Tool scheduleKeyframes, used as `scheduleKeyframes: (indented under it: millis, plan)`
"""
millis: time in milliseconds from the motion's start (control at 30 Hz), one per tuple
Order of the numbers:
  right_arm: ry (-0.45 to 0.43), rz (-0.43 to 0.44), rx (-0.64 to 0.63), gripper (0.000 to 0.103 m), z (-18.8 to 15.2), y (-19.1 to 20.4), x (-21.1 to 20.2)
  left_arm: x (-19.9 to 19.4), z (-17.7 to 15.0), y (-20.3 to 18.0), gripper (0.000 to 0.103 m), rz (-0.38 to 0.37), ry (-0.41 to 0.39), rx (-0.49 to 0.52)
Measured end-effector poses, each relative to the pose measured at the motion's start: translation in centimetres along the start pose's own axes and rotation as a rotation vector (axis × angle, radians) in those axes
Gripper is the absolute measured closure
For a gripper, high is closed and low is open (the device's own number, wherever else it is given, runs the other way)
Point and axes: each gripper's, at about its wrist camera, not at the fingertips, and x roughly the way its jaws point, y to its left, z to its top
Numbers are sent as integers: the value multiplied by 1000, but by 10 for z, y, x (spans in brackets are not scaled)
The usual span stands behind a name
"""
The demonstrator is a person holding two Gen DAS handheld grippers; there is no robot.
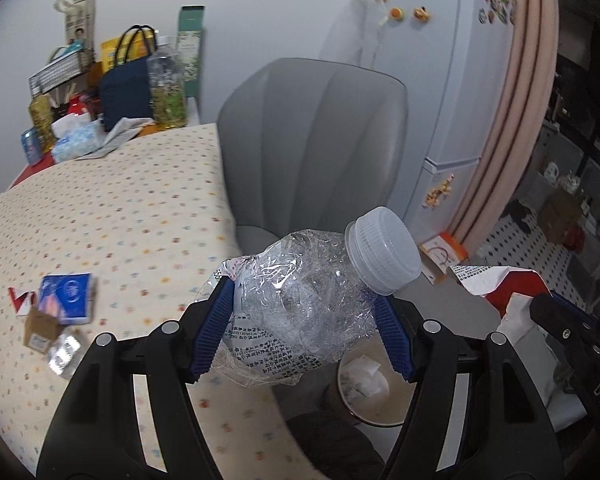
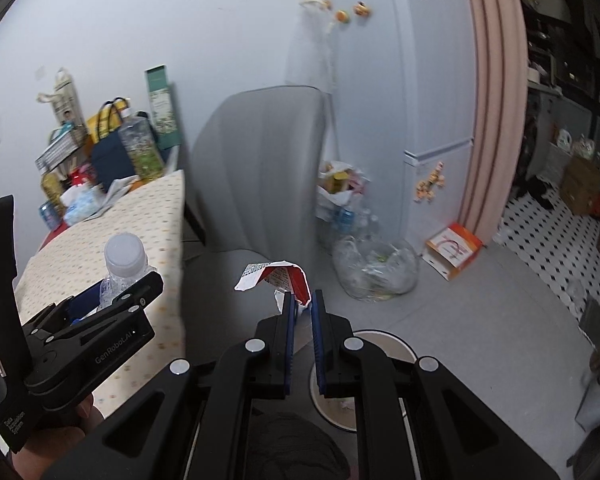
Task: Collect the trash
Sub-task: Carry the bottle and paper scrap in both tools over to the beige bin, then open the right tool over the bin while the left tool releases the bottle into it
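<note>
My left gripper is shut on a crushed clear plastic bottle with a white cap, held in the air beside the table edge and above a small round bin. The bottle and left gripper also show in the right wrist view. My right gripper is shut on a red-and-white paper wrapper, held above the same bin. The wrapper shows at the right of the left wrist view. A blue packet, small carton and foil pack lie on the dotted tablecloth.
A grey chair stands behind the bin. A clear bag of plastic waste and an orange box lie on the floor by the fridge. Bags, bottles and tissues crowd the table's far end.
</note>
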Motion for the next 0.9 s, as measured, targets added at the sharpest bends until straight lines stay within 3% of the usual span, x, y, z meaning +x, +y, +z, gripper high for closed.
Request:
scheduleKeyframes:
  millis: [300, 600, 667, 767, 900]
  plan:
    - [47, -46, 67, 94, 1, -47, 28, 43, 2, -49, 35, -45, 68, 66]
    - [115, -60, 99, 93, -7, -67, 70, 76, -2, -64, 35, -45, 128, 88]
    - [130, -63, 107, 89, -8, -69, 79, 82, -3, -66, 35, -43, 139, 90]
    - [133, -86, 136, 50, -10, -79, 86, 87, -3, -68, 35, -40, 150, 95]
    - [130, -97, 144, 50, -13, -89, 86, 93, -5, -72, 35, -42, 161, 99]
